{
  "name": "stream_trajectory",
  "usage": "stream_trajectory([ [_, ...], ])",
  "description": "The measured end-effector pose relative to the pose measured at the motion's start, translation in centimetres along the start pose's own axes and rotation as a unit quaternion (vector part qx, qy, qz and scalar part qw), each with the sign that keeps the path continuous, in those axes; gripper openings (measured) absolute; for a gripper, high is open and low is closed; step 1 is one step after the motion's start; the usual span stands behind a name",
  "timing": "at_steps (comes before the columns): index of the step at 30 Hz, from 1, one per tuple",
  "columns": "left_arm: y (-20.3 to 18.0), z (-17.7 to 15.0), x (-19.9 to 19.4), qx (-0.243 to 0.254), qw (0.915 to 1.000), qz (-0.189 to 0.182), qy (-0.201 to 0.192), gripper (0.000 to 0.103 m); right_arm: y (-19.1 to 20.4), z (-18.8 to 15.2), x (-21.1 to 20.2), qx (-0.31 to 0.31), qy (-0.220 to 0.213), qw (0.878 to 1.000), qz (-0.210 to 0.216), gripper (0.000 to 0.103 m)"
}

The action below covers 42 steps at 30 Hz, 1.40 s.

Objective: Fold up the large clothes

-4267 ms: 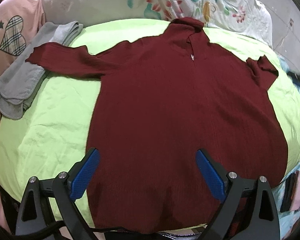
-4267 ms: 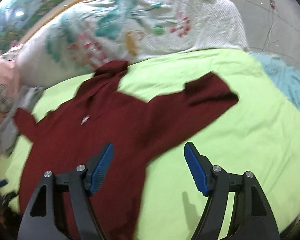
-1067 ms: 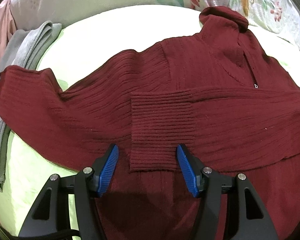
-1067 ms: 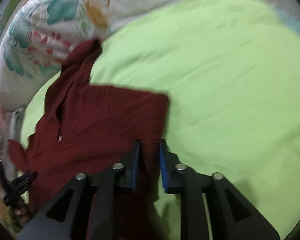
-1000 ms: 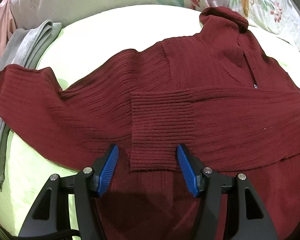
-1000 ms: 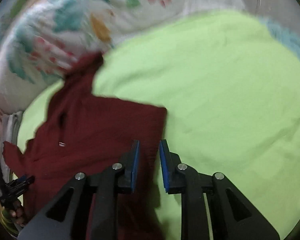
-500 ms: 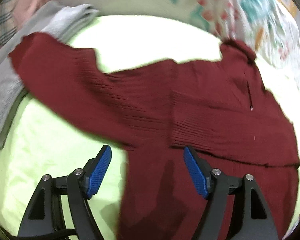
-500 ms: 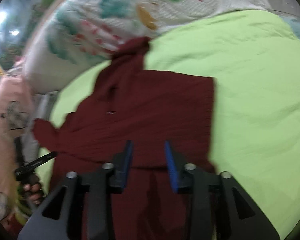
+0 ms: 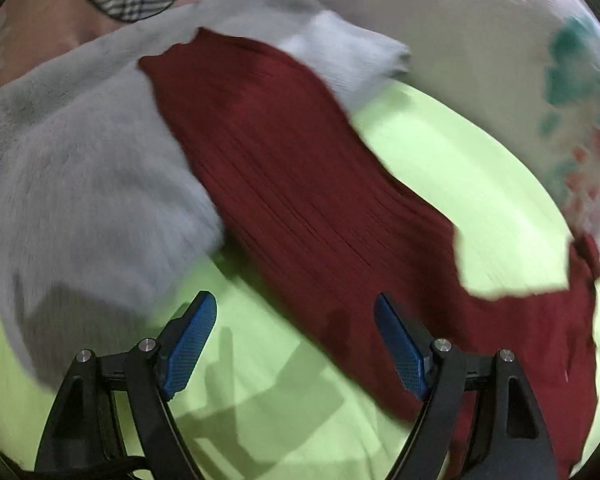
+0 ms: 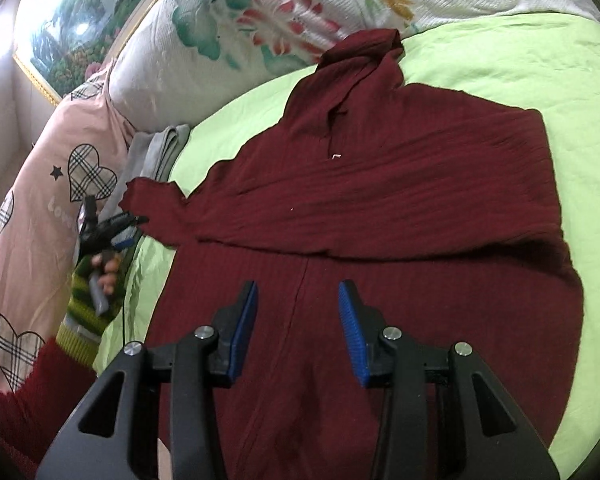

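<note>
A dark red ribbed sweater (image 10: pixel 380 208) lies flat on a lime green sheet (image 10: pixel 520 52). Its right sleeve is folded across the chest. Its left sleeve (image 9: pixel 292 184) stretches out, with the cuff resting on a grey towel (image 9: pixel 80 184). My left gripper (image 9: pixel 296 340) is open and empty, just short of that sleeve; it also shows in the right wrist view (image 10: pixel 120 232) beside the cuff. My right gripper (image 10: pixel 298 328) is open and empty above the sweater's lower body.
A floral white quilt (image 10: pixel 300 12) lies along the back of the bed. A pink heart-print pillow (image 10: pixel 40 208) sits at the left beside the grey towel (image 10: pixel 156 152). A framed picture (image 10: pixel 72 28) hangs behind.
My left gripper has swung left from the sweater's chest to the outstretched left sleeve. My right gripper has let go of the folded right sleeve, opened and drawn back over the body.
</note>
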State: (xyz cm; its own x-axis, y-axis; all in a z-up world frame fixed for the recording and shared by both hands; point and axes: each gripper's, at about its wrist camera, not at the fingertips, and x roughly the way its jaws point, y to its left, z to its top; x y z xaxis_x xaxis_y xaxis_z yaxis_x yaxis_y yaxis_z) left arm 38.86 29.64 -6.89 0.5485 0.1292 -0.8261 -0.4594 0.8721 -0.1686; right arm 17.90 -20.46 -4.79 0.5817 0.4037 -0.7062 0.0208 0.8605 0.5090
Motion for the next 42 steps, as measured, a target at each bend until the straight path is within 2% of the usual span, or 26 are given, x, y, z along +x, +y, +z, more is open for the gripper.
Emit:
stream_trajectory([
  [2,1.2,1.3,1.3,-0.029,0.9995,-0.006,0.007,0.081,0.1,0.0,-0.1,0.0,0.001,1.0,0.002,0.042],
  [4,2.3,2.6,2.4,-0.06,0.9976,-0.03,0.013,0.081,0.1,0.0,-0.3,0.0,0.001,1.0,-0.005,0.043],
  [6,2.4,3.3,2.6,-0.077,0.9965,-0.034,0.006,0.08,-0.1,-0.1,-0.5,0.003,-0.001,1.0,-0.011,0.043],
  [8,2.3,3.7,2.4,-0.082,0.9962,-0.027,-0.009,0.071,-0.4,-0.2,-0.6,0.006,0.0,1.0,-0.015,0.043],
  [10,2.0,3.8,2.0,-0.077,0.9967,-0.01,-0.022,0.021,-0.7,-0.4,-0.7,0.011,0.001,1.0,-0.017,0.043],
  [11,2.0,3.6,1.8,-0.075,0.9965,-0.026,-0.027,0.006,-0.8,-0.5,-0.7,0.013,0.002,1.0,-0.017,0.043],
  [12,1.7,3.4,1.2,-0.073,0.9957,-0.043,-0.035,0.003,-0.9,-0.7,-0.8,0.016,0.001,1.0,-0.016,0.043],
  [14,1.2,3.4,-0.2,-0.057,0.9958,-0.04,-0.059,0.002,-0.9,-0.9,-1.0,0.016,0.0,1.0,-0.013,0.043],
  [17,-1.4,2.2,-3.3,-0.008,0.9939,-0.057,-0.094,0.002,-0.9,-1.0,-1.4,0.015,-0.003,1.0,-0.009,0.043],
  [20,-6.6,0.1,-5.7,0.061,0.9881,-0.084,-0.113,0.002,-1.0,-1.2,-1.7,0.018,-0.009,1.0,-0.007,0.043],
  [22,-8.9,-1.7,-6.8,0.093,0.9838,-0.103,-0.114,0.002,-1.2,-1.3,-2.1,0.026,-0.014,1.0,-0.003,0.043],
  [26,-14.7,-6.7,-8.8,0.159,0.97,-0.154,-0.101,0.002,-1.5,-1.8,-3.2,0.03,-0.023,0.999,-0.003,0.043],
  [30,-21.3,-12.0,-10.3,0.237,0.9474,-0.201,-0.074,0.003,-2.7,-2.1,-4.6,0.043,-0.036,0.998,-0.022,0.043],
  [32,-24.4,-14.9,-10.3,0.279,0.9346,-0.212,-0.061,0.003,-3.4,-2.1,-5.3,0.054,-0.045,0.997,-0.027,0.043],
  [34,-27.0,-17.5,-9.9,0.305,0.928,-0.211,-0.041,0.003,-4.0,-2.0,-5.8,0.061,-0.05,0.996,-0.028,0.043],
  [38,-30.1,-21.3,-7.2,0.339,0.9199,-0.197,0.007,0.01,-4.6,-1.6,-6.7,0.067,-0.059,0.996,-0.03,0.043],
  [42,-29.9,-22.4,-5.7,0.339,0.9198,-0.193,0.043,0.024,-4.5,-1.2,-6.9,0.065,-0.061,0.995,-0.037,0.043],
])
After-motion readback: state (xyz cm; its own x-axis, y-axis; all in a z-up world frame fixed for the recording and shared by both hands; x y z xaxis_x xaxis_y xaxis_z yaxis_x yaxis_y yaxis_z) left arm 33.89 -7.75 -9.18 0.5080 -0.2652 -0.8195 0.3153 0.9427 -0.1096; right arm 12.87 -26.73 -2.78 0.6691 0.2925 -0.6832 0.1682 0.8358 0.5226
